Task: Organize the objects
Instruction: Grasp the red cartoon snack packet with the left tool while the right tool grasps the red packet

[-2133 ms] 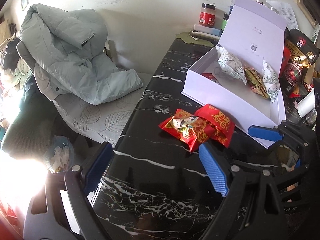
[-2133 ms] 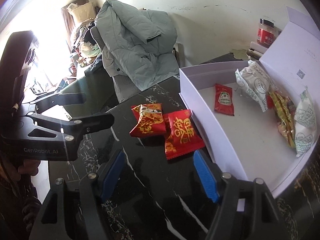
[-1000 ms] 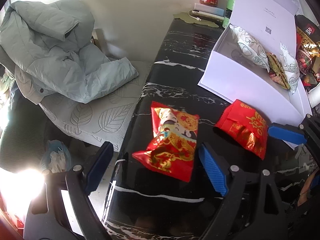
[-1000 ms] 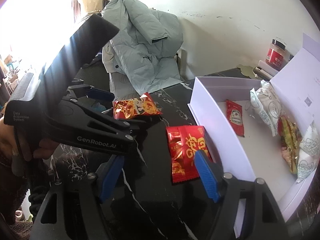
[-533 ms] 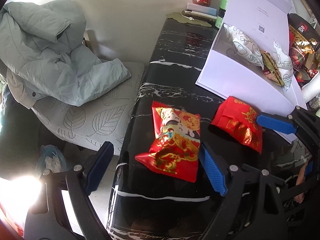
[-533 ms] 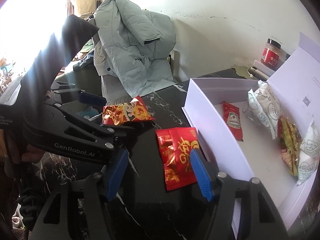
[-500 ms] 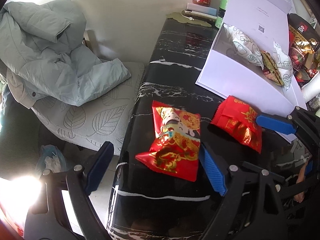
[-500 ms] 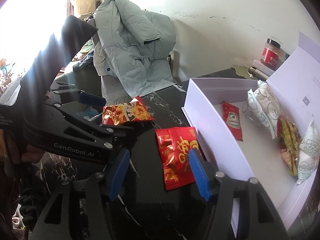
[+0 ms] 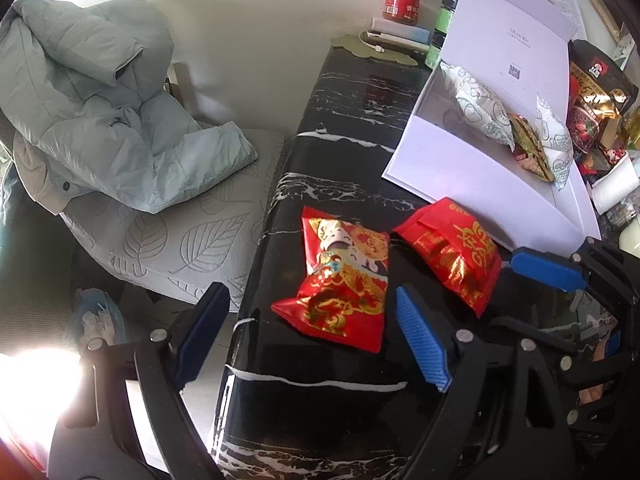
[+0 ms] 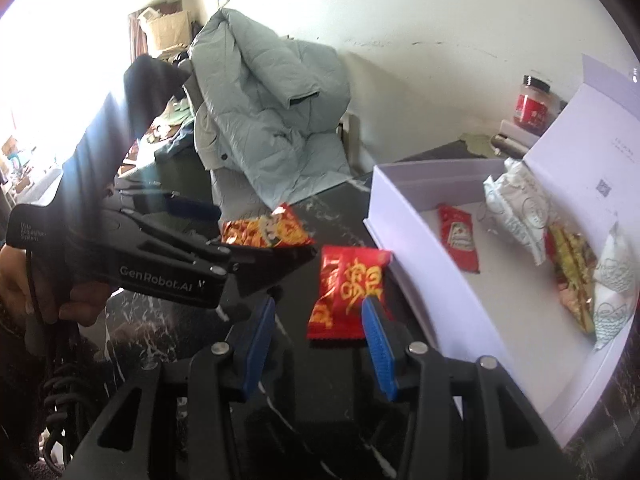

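With both red packets on the table beside the box (image 10: 420,236), step is pickup. Right gripper (image 10: 320,344) has just been closing around the lettered packet (image 10: 348,288), pads not yet pressing. Left gripper (image 9: 304,336) open around the cartoon packet (image 9: 344,276). Next: clamp, lift, drop into box.

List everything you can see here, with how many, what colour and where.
Red snack packets: two, on the black marble table, beside the box.
White box: one, open, lid upright, on the table.
Pale patterned bags: two, in the box.
Red sachet: one, on the box floor.
Red-labelled jar: one, by the wall.
Grey-green jacket: one, on the chair.
Left gripper: blue pads, open around one packet.
Right gripper: blue pads, closing, at the other packet.
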`<state>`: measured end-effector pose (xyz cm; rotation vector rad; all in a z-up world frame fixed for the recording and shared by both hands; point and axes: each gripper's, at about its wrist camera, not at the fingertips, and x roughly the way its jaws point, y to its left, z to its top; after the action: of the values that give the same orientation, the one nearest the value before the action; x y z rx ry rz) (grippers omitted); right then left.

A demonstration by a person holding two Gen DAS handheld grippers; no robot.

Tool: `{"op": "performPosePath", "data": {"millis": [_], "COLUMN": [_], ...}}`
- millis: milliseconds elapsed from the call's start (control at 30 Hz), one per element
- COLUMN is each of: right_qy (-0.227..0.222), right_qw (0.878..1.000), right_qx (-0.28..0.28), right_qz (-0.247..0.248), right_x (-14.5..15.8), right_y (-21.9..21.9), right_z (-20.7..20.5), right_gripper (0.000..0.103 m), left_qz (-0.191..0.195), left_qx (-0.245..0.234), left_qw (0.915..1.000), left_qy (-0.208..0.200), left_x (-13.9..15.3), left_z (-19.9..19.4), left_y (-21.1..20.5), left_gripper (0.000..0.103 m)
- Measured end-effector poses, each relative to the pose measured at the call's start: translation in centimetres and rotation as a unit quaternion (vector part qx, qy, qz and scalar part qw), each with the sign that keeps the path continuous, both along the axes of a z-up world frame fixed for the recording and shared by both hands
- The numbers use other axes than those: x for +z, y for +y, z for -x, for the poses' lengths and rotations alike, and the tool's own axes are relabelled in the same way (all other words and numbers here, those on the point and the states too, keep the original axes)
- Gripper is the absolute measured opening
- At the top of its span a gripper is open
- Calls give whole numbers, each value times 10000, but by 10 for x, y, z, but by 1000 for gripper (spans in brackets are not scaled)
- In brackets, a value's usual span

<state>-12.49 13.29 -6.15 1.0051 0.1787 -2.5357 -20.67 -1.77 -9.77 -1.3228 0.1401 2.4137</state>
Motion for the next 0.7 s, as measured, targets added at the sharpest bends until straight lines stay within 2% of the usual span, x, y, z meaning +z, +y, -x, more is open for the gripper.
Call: {"op": "performPosePath", "data": {"millis": [67,267,400,533,633,700], "right_qy": [10,-162,-131,-118,-132,-142], "right_qw": [10000,9990,9990,9978,9979,9978], "right_qx": [-1,-226,-181,-45,-33,-5], "right_qz": [-23,-350,-394,-652,-632,-649], "right_x": [1,-8,-10,-15,-15,-15], "right_y": [-1,-7,-9,-19,-18,-18], "right_z": [5,19,25,32,32,31], "right_gripper": [46,47,52,56,56,56], "left_qz": [-11,308,269,453,382,339], "left_qx": [16,30,-21,-181,-299,-361], "left_qw": [10000,9995,9996,9988,9987,9986], "left_qy": [-10,66,26,88,156,193], "left_x": [1,-3,-6,-9,-9,-8], "left_z": [4,8,12,14,12,9], "left_y": [-1,0,-1,6,10,13], "left_gripper": [84,84,84,84,77,68]}}
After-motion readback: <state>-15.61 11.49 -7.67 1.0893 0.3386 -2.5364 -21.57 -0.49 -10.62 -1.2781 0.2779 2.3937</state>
